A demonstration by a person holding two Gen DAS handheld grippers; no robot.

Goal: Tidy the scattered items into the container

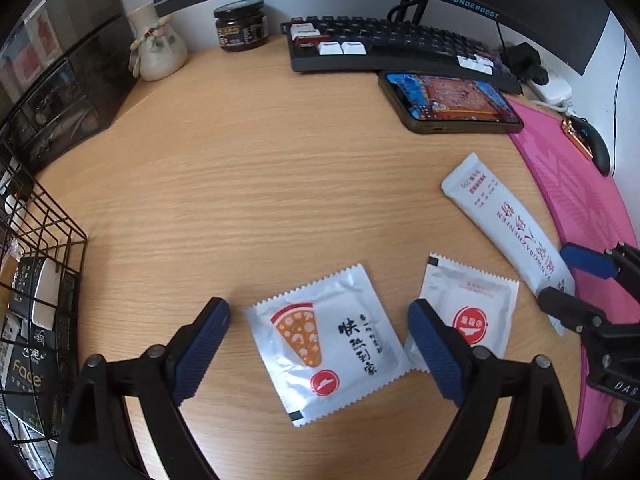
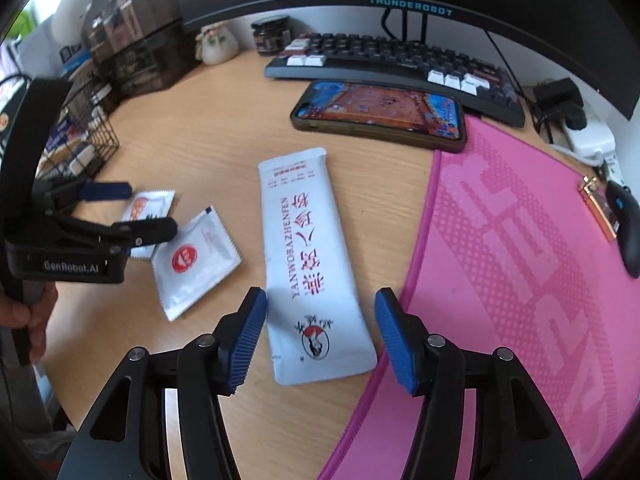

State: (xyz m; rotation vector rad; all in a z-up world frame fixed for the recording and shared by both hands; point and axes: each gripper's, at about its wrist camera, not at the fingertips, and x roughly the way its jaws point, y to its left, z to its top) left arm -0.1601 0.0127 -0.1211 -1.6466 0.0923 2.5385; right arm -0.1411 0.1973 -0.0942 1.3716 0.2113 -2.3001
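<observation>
The left tool (image 1: 318, 324) is spread wide and holds nothing; its blue fingers stand on either side of the pizza-print sachet (image 1: 326, 346), which lies flat on the bench (image 1: 260, 184), though whether the pads touch the wood cannot be told. Just to its right lies a second sachet with a red round logo (image 1: 466, 312), one edge hidden behind the tool's right finger. The right tool (image 2: 320, 330) is likewise released and empty, straddling the near end of the long white stick pack (image 2: 310, 264), whose right edge lies close beside the pink mat (image 2: 520, 280). The wire basket (image 1: 52, 240), at the left of the bench, already holds several packets. By my reading the tidying is only partly done: three items remain on the bench, none yet gripped, and each tool looks poised for a pickup. Beyond them sit a phone (image 1: 448, 100), a keyboard (image 1: 392, 44) and a dark jar (image 1: 240, 26).
</observation>
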